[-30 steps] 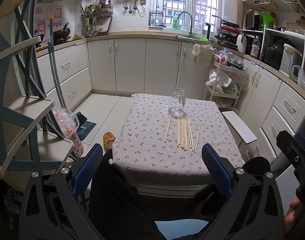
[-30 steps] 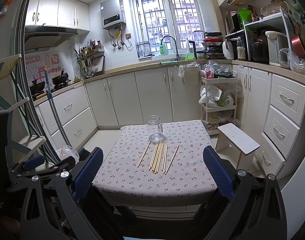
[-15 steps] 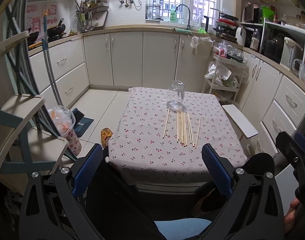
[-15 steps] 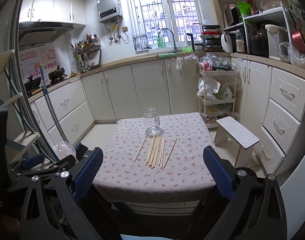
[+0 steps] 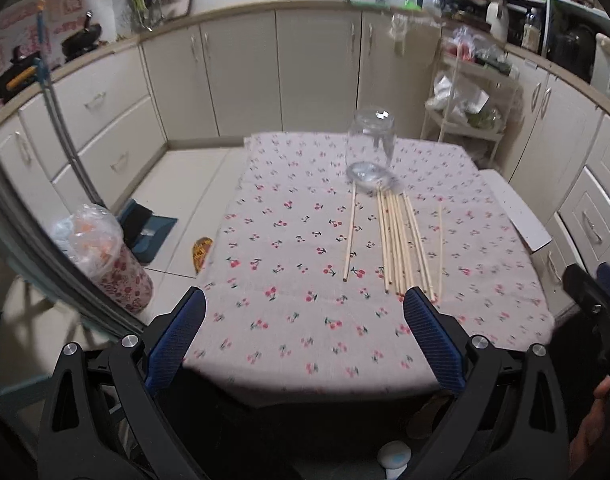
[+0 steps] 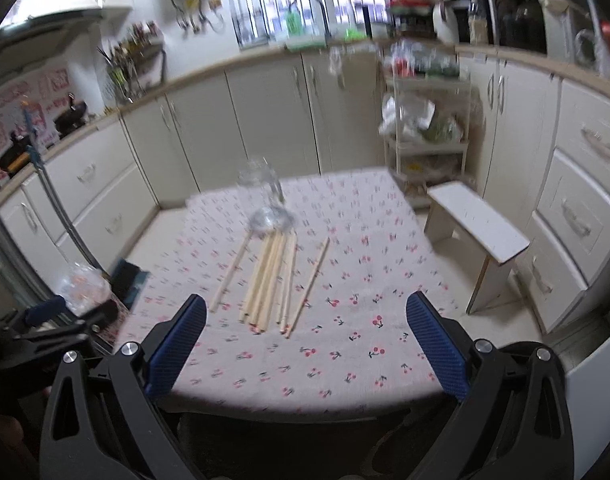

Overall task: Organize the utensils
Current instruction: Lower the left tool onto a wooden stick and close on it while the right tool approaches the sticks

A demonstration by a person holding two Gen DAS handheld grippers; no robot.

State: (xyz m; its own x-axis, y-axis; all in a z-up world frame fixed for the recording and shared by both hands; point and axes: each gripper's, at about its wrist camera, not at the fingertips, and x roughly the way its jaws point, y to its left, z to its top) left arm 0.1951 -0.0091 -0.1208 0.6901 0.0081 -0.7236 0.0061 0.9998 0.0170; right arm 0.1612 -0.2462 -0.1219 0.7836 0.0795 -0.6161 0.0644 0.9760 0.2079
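A bench [image 5: 289, 320] with a cherry-print cloth stands in a kitchen. A clear glass jar [image 5: 369, 148] stands upright near its far side. Right in front of the jar lie wooden chopsticks [image 5: 397, 240], side by side in a loose row, with one stick a bit apart on each side. The left hand-held gripper [image 5: 303, 308] floats over the near edge of the bench, its blue fingers spread wide, holding nothing. The right hand-held gripper [image 6: 305, 312] is also wide and holds nothing. A small white stool [image 6: 477, 224] stands beside the bench.
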